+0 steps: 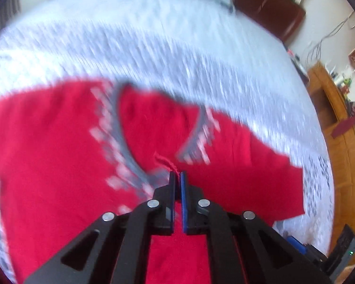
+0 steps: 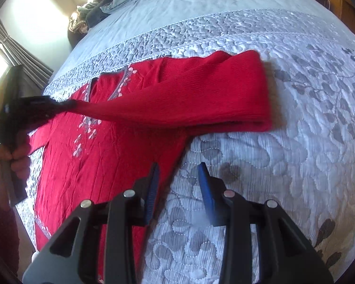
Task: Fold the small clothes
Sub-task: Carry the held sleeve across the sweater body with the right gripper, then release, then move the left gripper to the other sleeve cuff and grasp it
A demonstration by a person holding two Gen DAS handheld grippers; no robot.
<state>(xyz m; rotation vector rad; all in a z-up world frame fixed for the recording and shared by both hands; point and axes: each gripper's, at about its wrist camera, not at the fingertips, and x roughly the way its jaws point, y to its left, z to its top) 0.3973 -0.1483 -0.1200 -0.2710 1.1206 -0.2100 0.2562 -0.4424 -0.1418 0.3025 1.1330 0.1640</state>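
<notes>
Left tool [image 1: 177, 175] pinches red sweater [image 2: 111, 156] sleeve.

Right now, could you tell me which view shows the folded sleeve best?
The right wrist view: the sleeve lies sharp across the top, its end pinched in the left gripper. The left wrist view is blurred and shows only the sleeve's end between that gripper's fingers.

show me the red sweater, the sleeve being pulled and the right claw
red sweater [image 2: 87, 165]: right wrist view, flat front panel.
sleeve [image 2: 201, 94]: right wrist view, middle of the stretched sleeve.
right claw [image 2: 178, 172]: right wrist view, gap between open fingertips.
</notes>
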